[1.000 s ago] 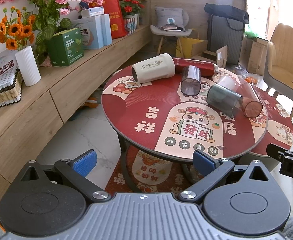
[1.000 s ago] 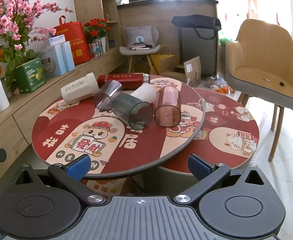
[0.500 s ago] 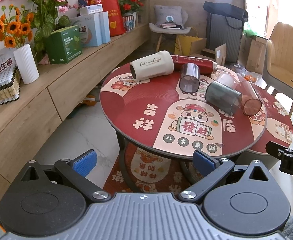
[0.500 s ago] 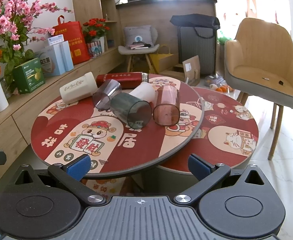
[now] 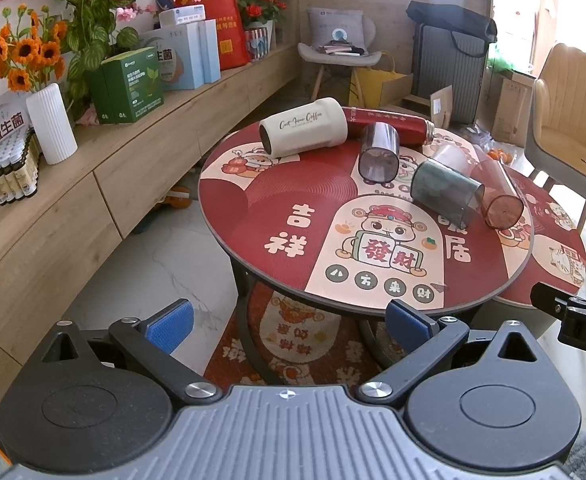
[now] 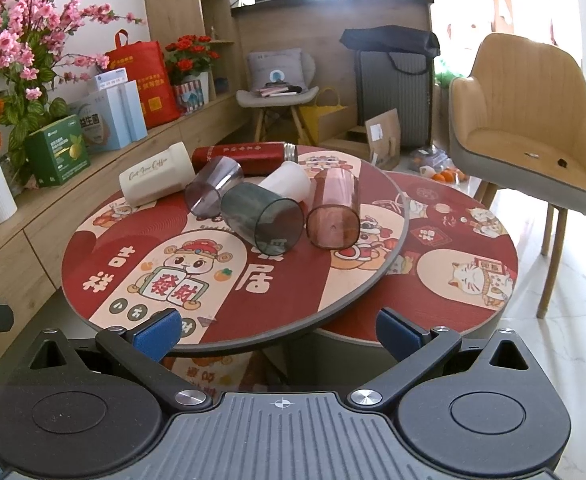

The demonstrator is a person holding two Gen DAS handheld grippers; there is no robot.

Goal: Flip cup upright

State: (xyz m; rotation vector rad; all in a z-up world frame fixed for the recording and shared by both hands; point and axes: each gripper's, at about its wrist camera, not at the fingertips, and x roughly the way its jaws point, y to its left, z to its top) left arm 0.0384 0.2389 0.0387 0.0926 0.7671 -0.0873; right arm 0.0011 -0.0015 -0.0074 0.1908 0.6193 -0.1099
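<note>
No cup is held yet: the left gripper (image 5: 289,320) and right gripper (image 6: 279,330) are both spread wide. A lying cup, maybe the green cup (image 6: 263,216), is probably to be reached and pinched next.

Cream cup (image 5: 304,127) script, seemingly "Cut Your Coffee", table (image 5: 293,200) "吉祥", "發財"

A: The grey cup (image 6: 261,216) and pink cup (image 6: 333,212)?
B: Clear tinted plastic, glossy. The cream mug (image 5: 304,133) is matt.
A: And the counter (image 6: 133,240)?
B: Smooth printed top. The red flask (image 6: 245,155) shows a metal neck, beside the wood-grain sideboard (image 5: 73,208)
</note>
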